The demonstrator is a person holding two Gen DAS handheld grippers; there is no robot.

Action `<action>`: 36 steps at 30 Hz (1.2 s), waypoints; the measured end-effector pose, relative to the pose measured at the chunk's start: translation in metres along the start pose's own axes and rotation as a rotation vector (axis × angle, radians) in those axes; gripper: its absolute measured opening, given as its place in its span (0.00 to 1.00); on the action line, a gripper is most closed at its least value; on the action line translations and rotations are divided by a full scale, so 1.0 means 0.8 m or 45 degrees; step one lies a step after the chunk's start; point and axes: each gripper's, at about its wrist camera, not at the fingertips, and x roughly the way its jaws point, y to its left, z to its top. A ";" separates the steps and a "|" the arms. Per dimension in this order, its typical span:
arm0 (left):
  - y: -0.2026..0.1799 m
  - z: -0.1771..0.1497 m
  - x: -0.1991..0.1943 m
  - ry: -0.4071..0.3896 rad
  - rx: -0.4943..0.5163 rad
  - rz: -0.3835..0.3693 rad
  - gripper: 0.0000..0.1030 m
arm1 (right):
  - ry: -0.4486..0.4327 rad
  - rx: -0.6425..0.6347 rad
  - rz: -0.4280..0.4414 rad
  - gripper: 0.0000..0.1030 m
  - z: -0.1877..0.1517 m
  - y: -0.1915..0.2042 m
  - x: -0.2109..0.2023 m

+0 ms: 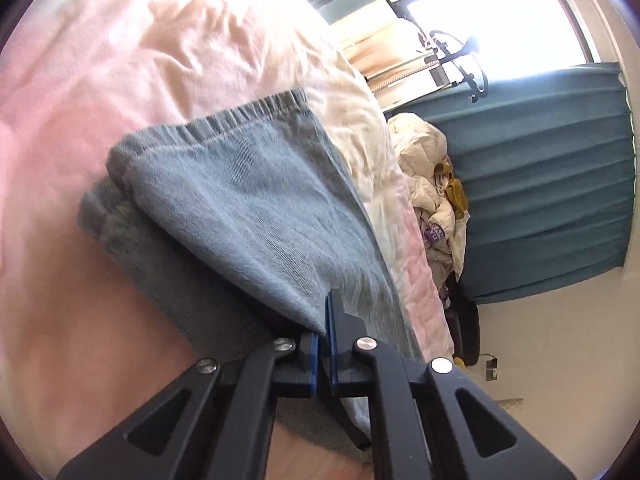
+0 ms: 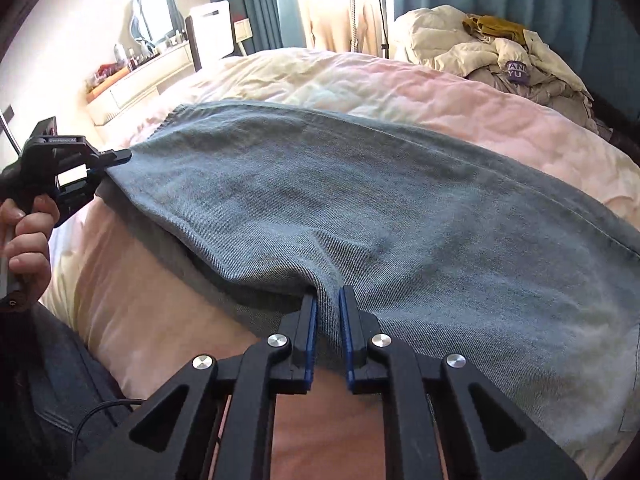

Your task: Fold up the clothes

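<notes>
Gripping, left gripper [image 1: 323, 330]: fingers pinched jeans [image 1: 256, 208] edge.
Right gripper [image 2: 328, 312]: fingers clamped a denim fold.
Bed [image 2: 400, 84]: under jeans.

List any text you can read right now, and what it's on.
"ANG" above "YU", partly hidden: purple patch in the clothes pile beyond the bed.
Small white print on the left gripper body: too blurred to read.
Jeans: no text visible.
</notes>
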 end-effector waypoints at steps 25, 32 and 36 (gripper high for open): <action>0.041 -0.031 -0.017 0.125 -0.217 0.086 0.16 | 0.245 -0.049 0.069 0.20 -0.012 0.041 0.058; 0.044 -0.039 -0.014 0.105 -0.235 0.112 0.43 | 0.232 -0.020 0.109 0.32 -0.005 0.048 0.056; 0.047 -0.041 -0.005 0.126 -0.271 0.093 0.46 | 0.207 -0.035 0.124 0.39 -0.002 0.055 0.049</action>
